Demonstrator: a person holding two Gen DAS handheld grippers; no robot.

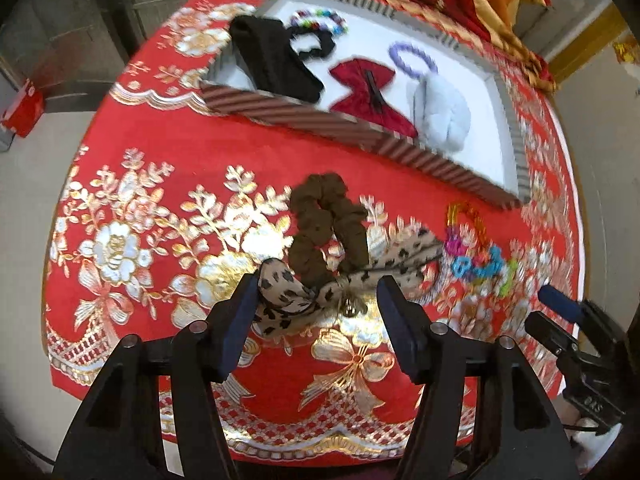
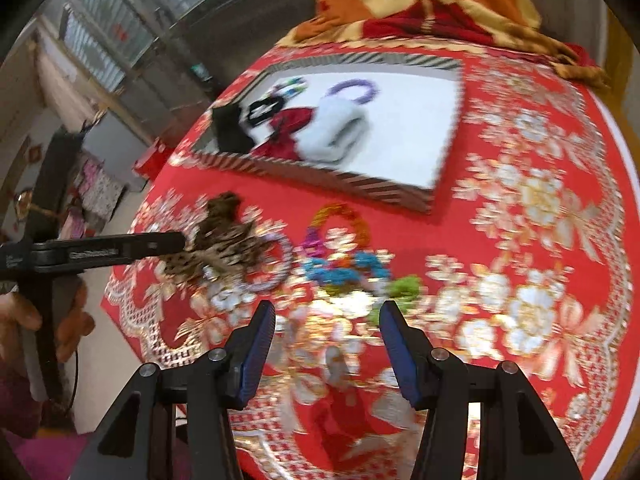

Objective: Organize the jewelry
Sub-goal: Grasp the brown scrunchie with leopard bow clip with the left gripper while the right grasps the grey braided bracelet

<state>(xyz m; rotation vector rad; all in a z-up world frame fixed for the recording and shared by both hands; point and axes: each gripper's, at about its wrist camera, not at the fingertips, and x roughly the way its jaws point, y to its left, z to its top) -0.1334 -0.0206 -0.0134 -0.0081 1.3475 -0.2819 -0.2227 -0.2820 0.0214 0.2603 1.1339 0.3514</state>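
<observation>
A leopard-print bow (image 1: 288,300) lies on the red tablecloth between the open fingers of my left gripper (image 1: 318,292), with a brown scrunchie (image 1: 324,228) just beyond it. Colourful bead bracelets (image 1: 476,252) lie to the right. A striped tray (image 1: 280,110) farther back holds a black headband (image 1: 276,60), a red bow (image 1: 368,88), a pale fluffy scrunchie (image 1: 440,116), a purple ring (image 1: 412,58) and beads. My right gripper (image 2: 326,312) is open and empty, hovering just short of the bead bracelets (image 2: 344,264). The leopard bow (image 2: 228,256) lies at its left.
A folded orange and red blanket (image 2: 440,4) lies behind the tray (image 2: 360,184). The round table's edge (image 1: 64,320) drops off at left and front. The right gripper's finger (image 1: 560,304) shows at the left view's right edge. A red box (image 1: 22,108) sits on the floor.
</observation>
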